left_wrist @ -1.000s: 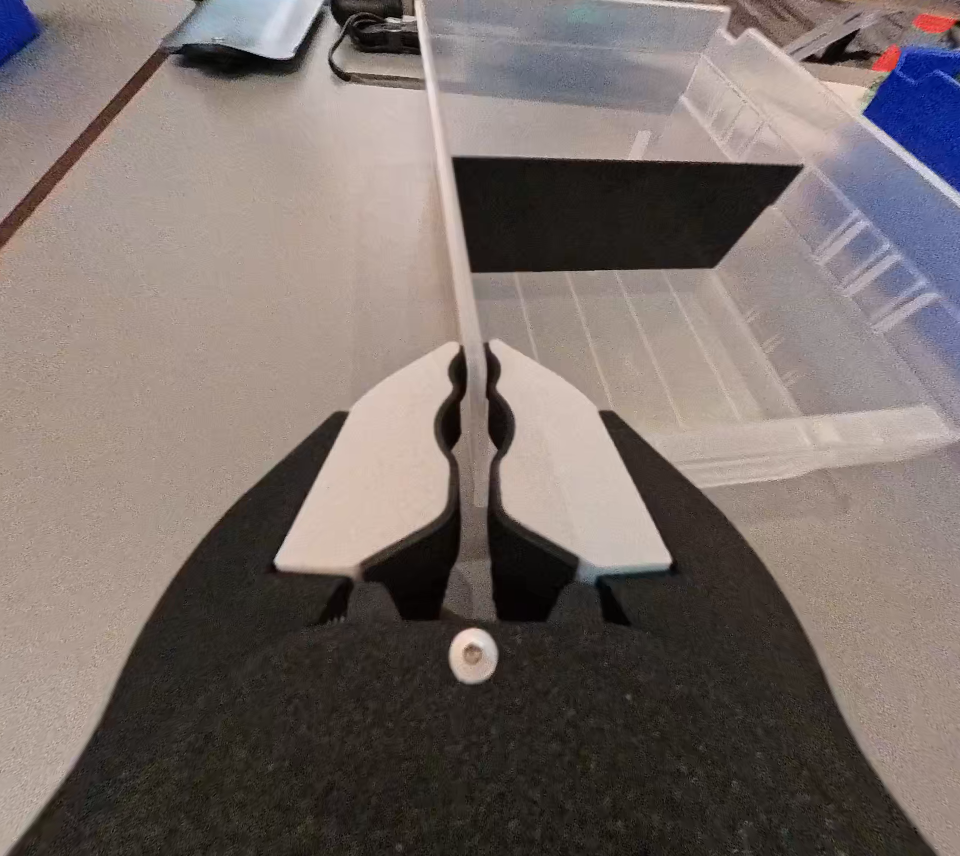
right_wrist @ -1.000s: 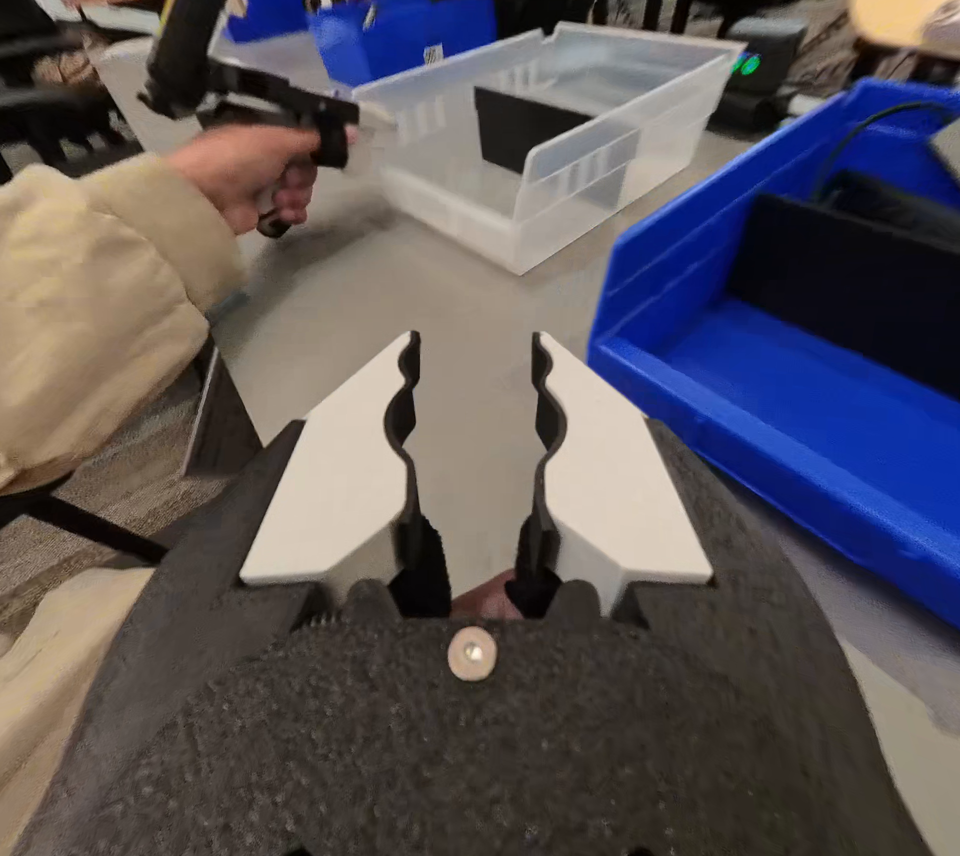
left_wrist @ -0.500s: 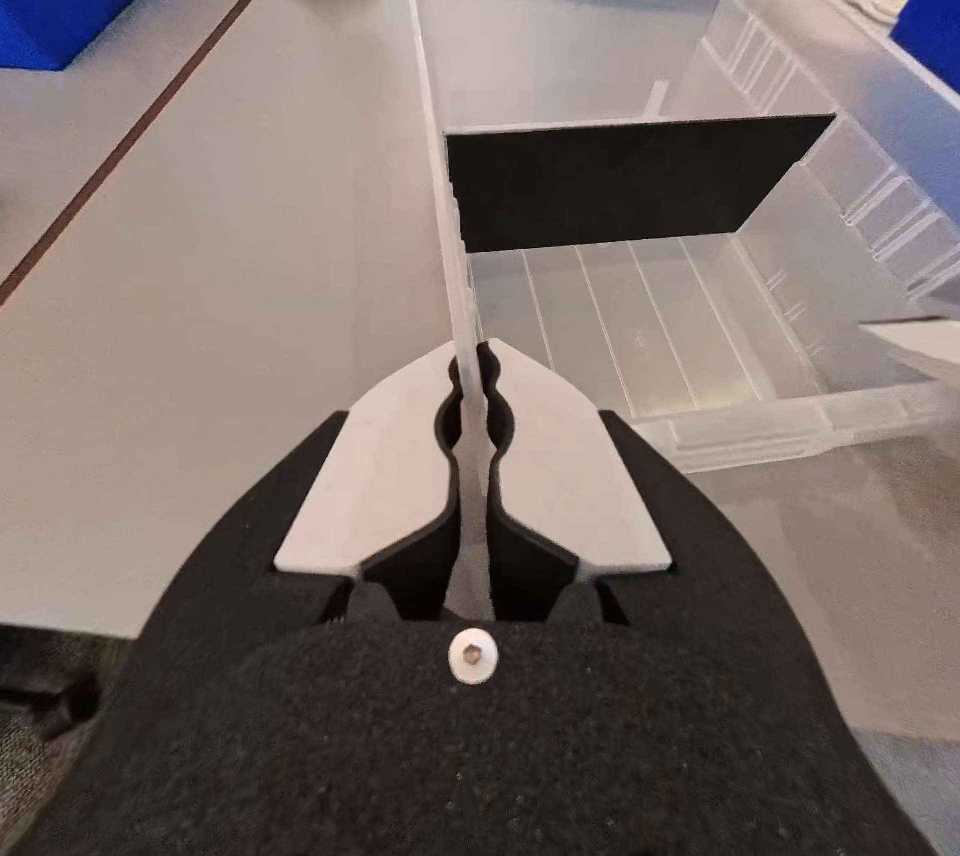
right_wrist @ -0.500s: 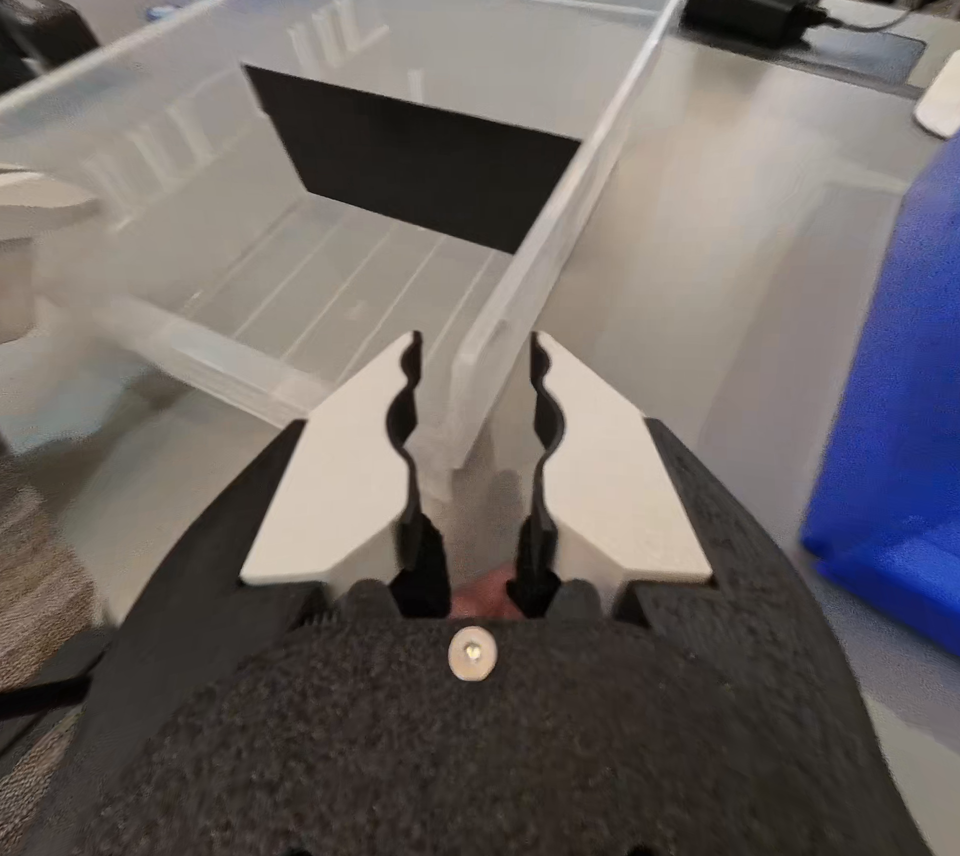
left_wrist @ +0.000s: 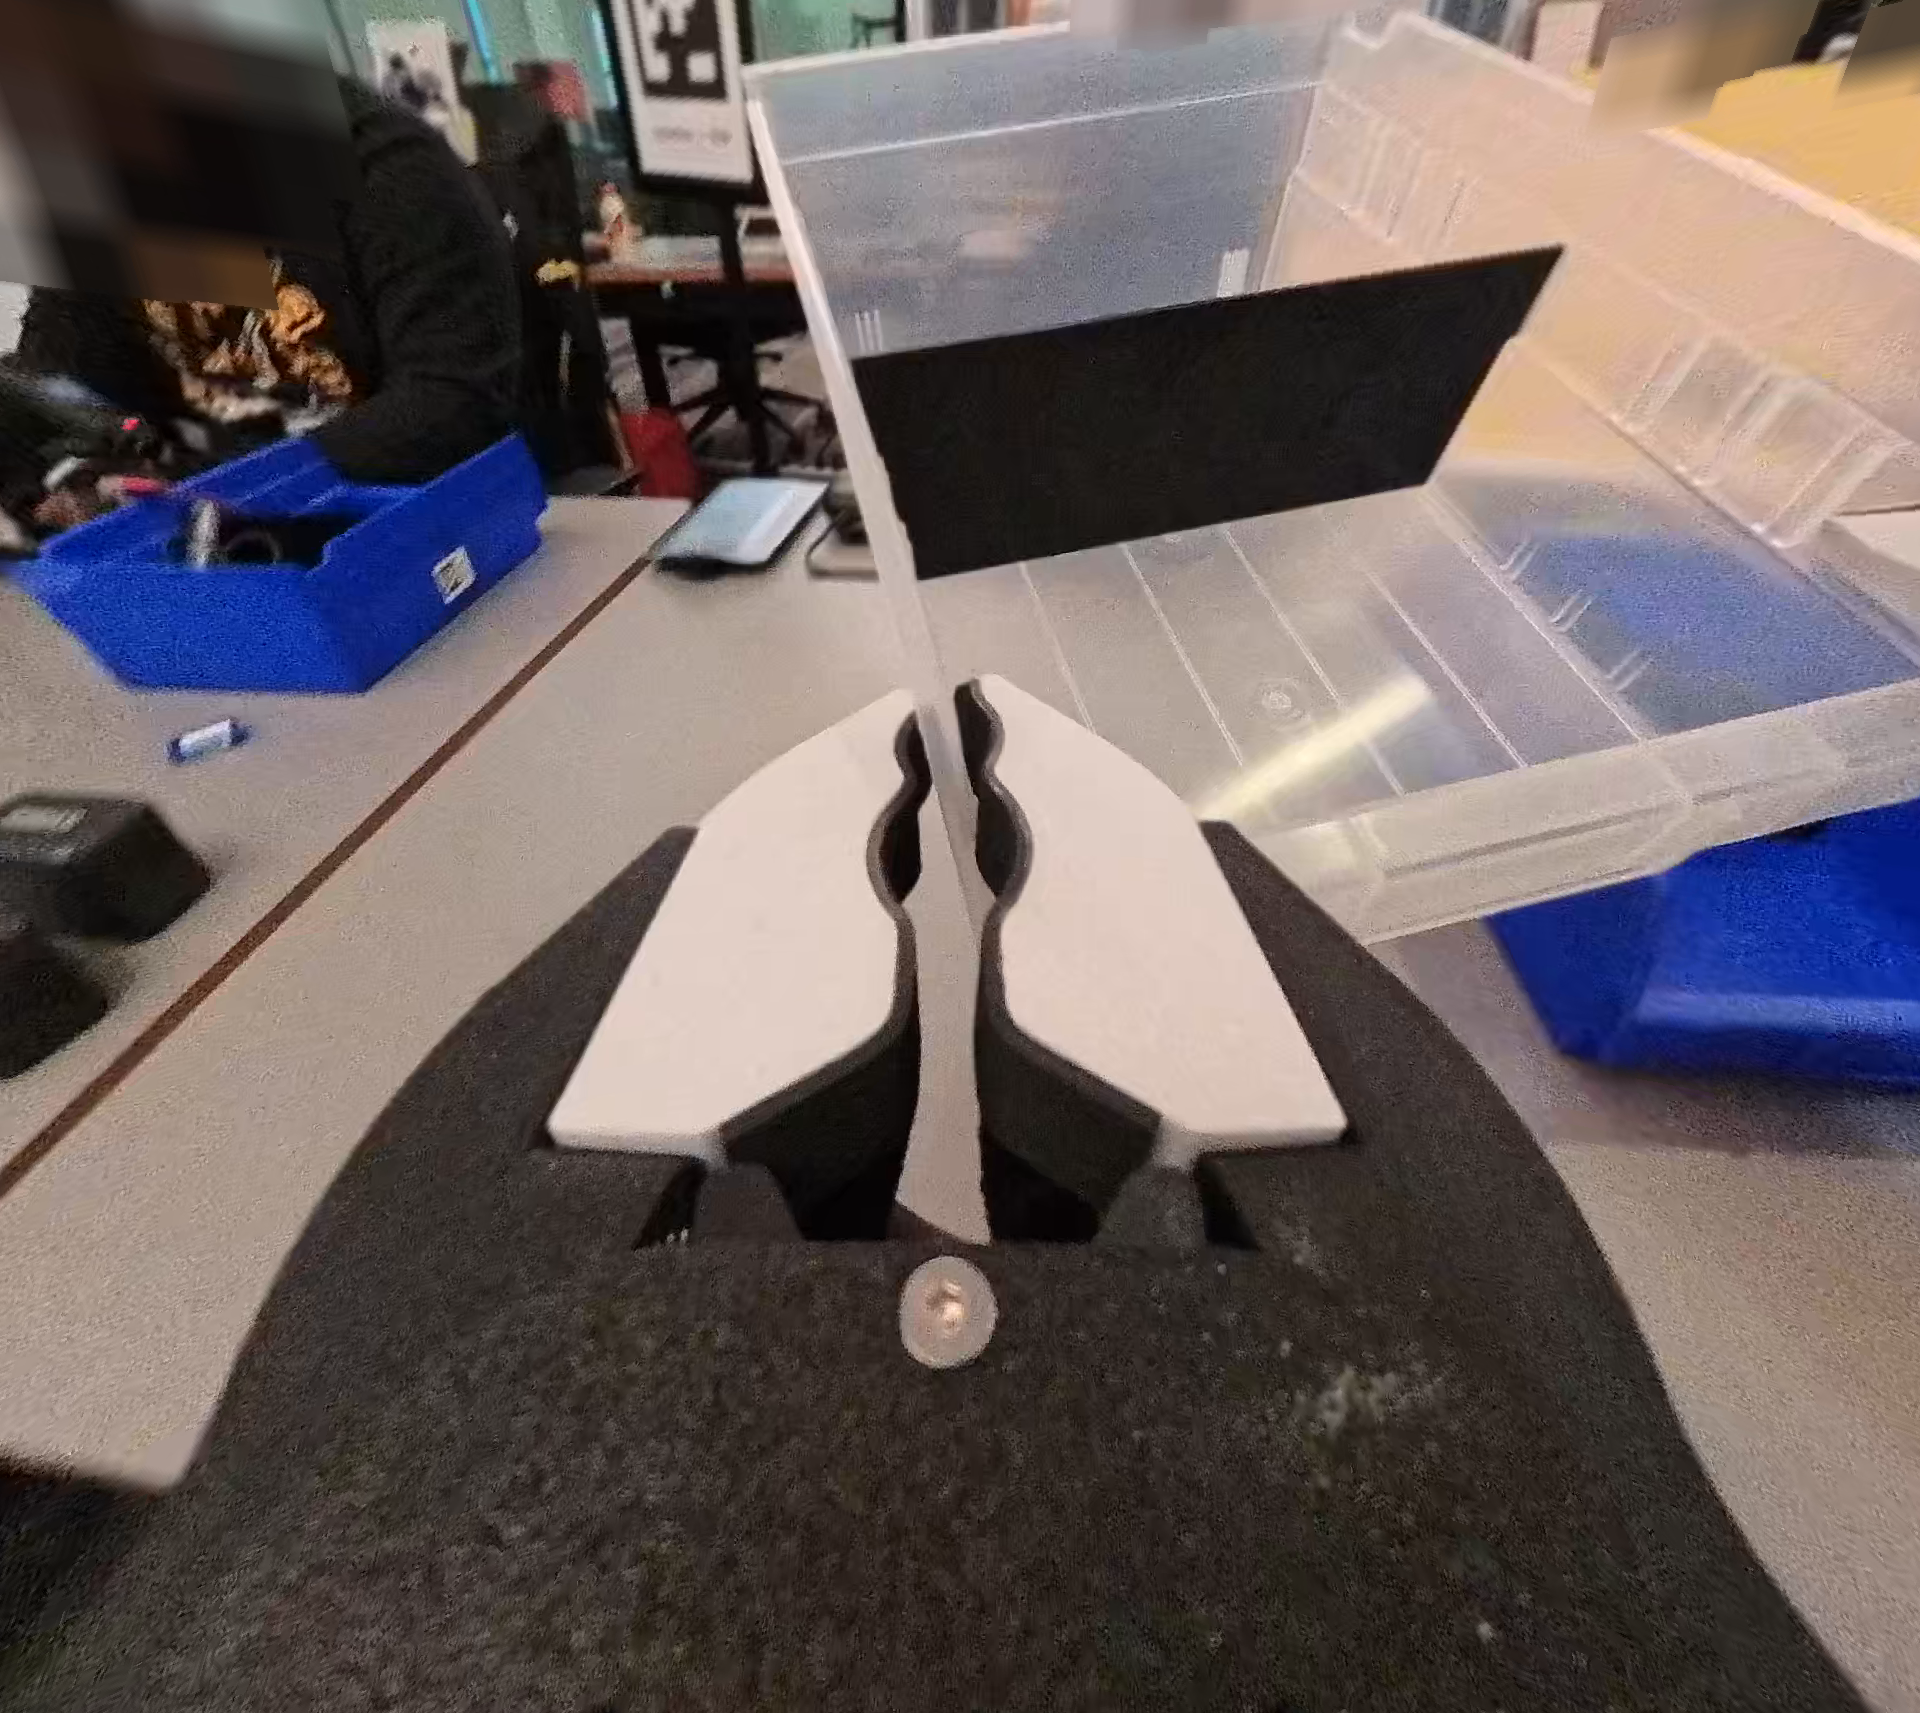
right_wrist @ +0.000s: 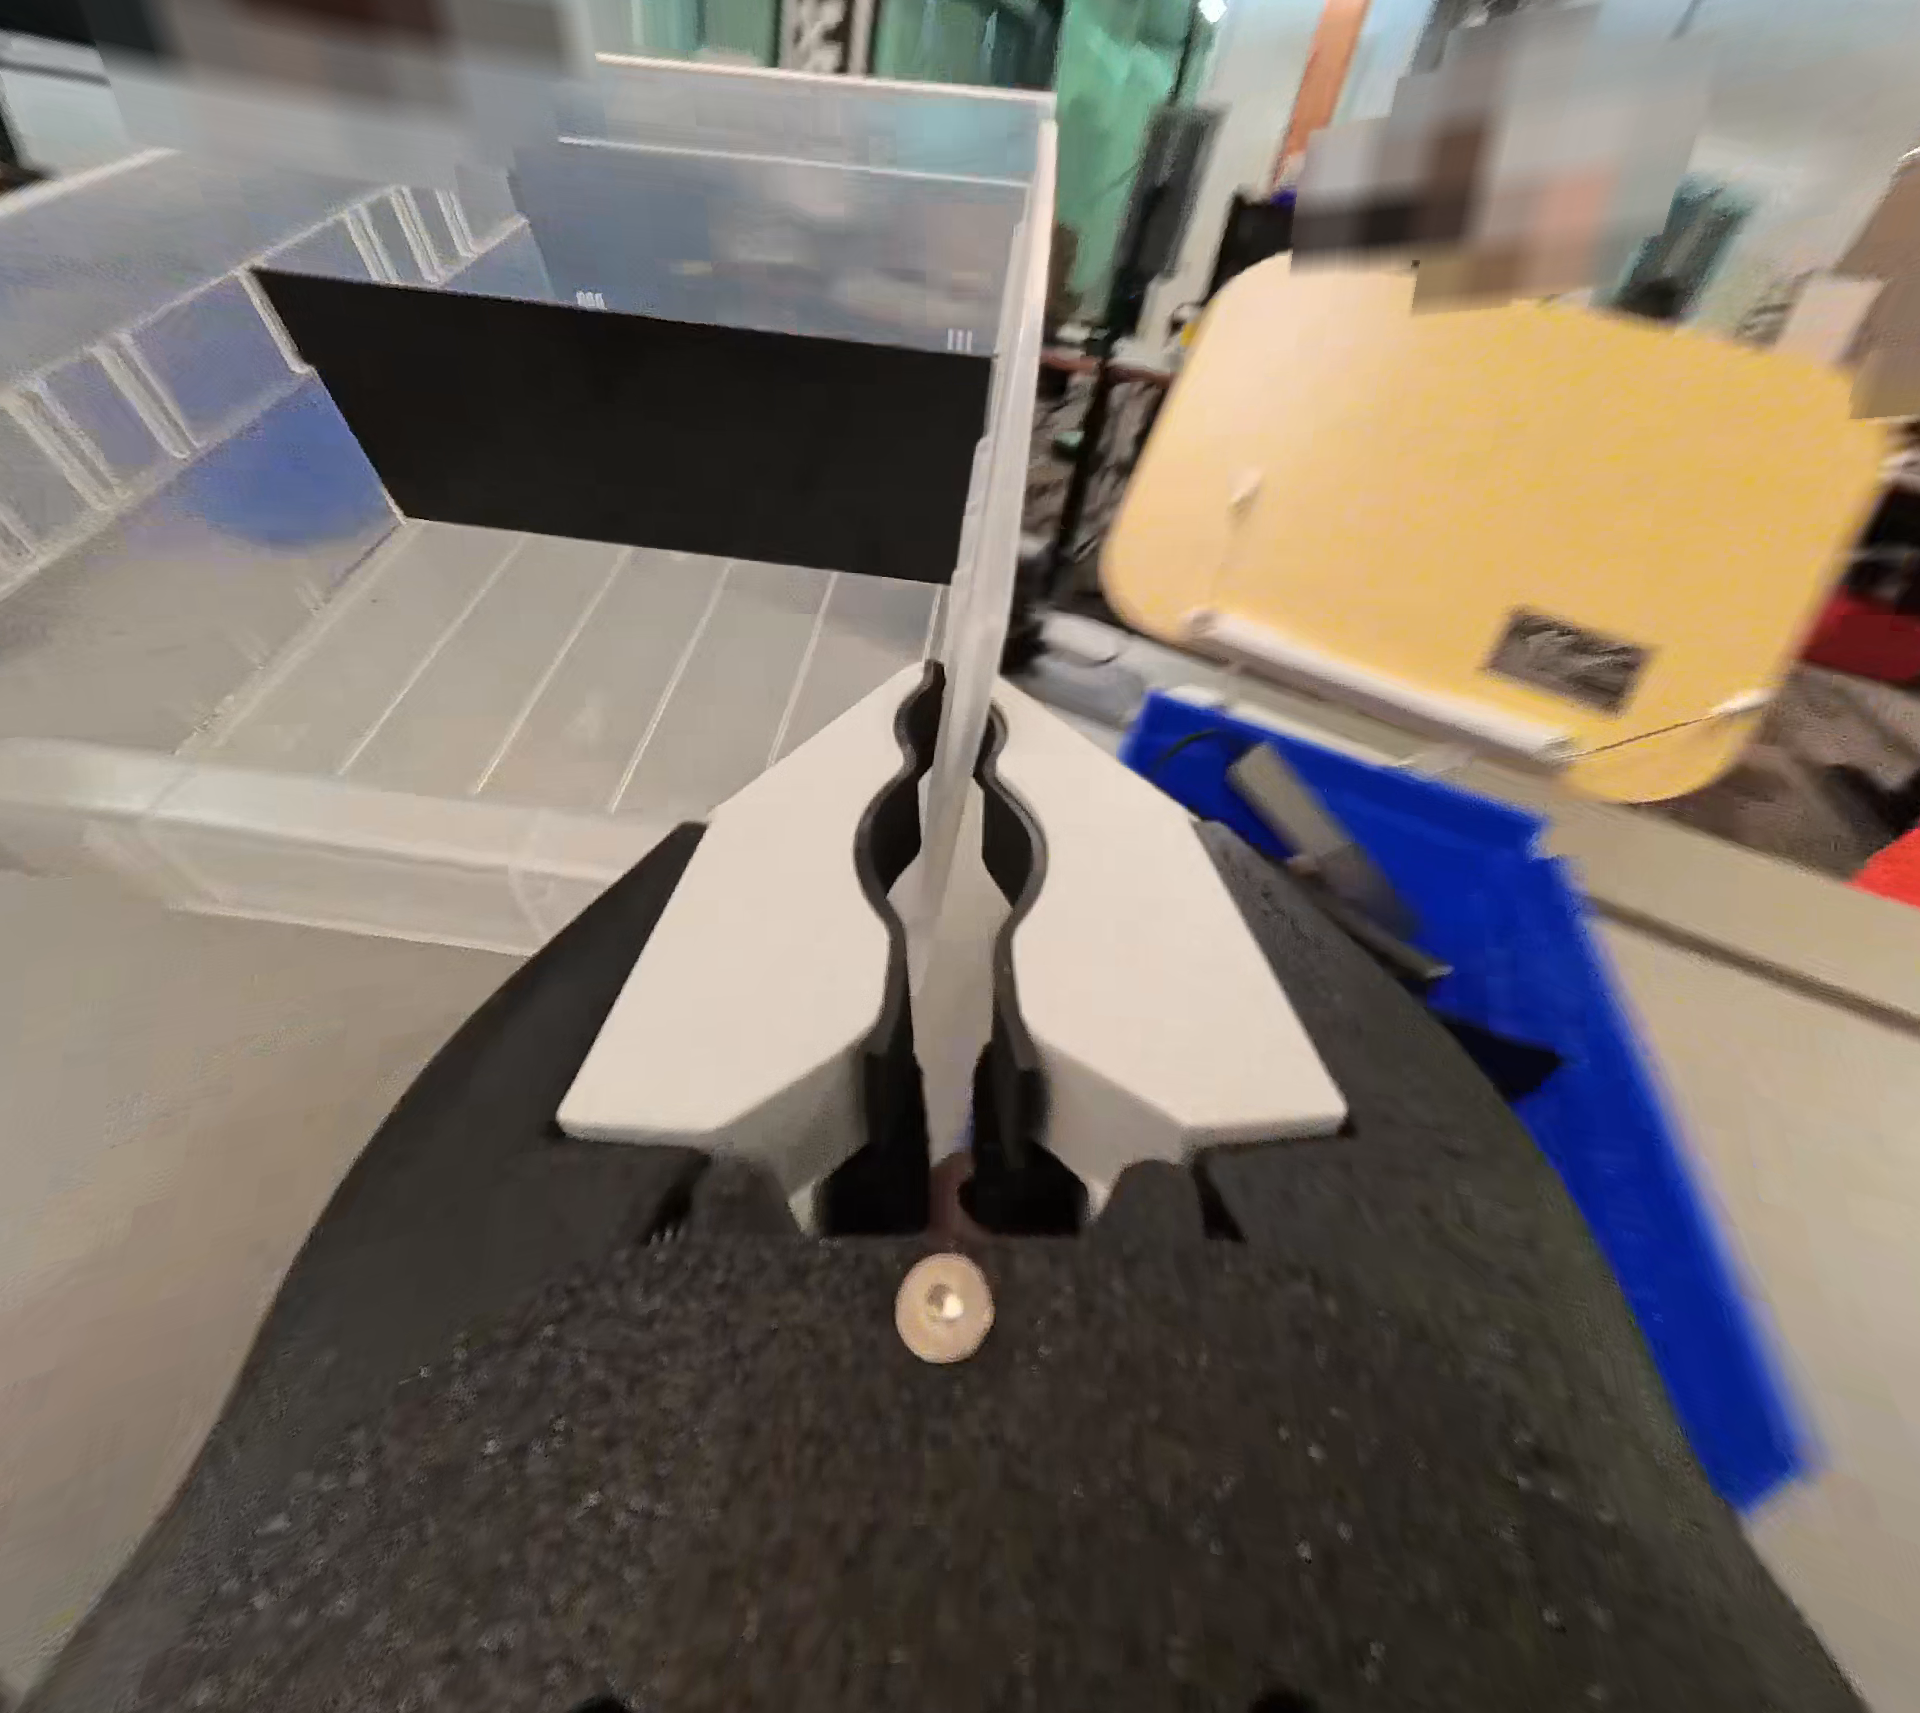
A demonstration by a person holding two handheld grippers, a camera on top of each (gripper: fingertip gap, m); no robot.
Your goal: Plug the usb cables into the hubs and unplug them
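A clear plastic bin (left_wrist: 1299, 655) with a black divider (left_wrist: 1174, 406) across it is held up off the table, tilted, with nothing visible in its near compartment. My left gripper (left_wrist: 938, 707) is shut on the bin's left wall. My right gripper (right_wrist: 961, 697) is shut on the bin's right wall (right_wrist: 1013, 416); the bin (right_wrist: 520, 624) and divider (right_wrist: 644, 427) show to its left. A blue bin (right_wrist: 1538, 957) below on the right holds a grey bar-shaped device (right_wrist: 1309, 822) and a black cable. No USB cable or hub is clearly visible otherwise.
The grey table (left_wrist: 364, 915) lies below. A second blue bin (left_wrist: 281, 583) with dark items sits far left, a person behind it. A black device (left_wrist: 94, 853) is at the left edge, a tablet (left_wrist: 743, 520) farther back. A yellow board (right_wrist: 1475, 520) stands right. My right fingertips sit around 20 cm from my left ones.
My right gripper has closed on the bin's right wall. Both grippers have lifted the clear bin off the table and tilted upward, over the blue bin.
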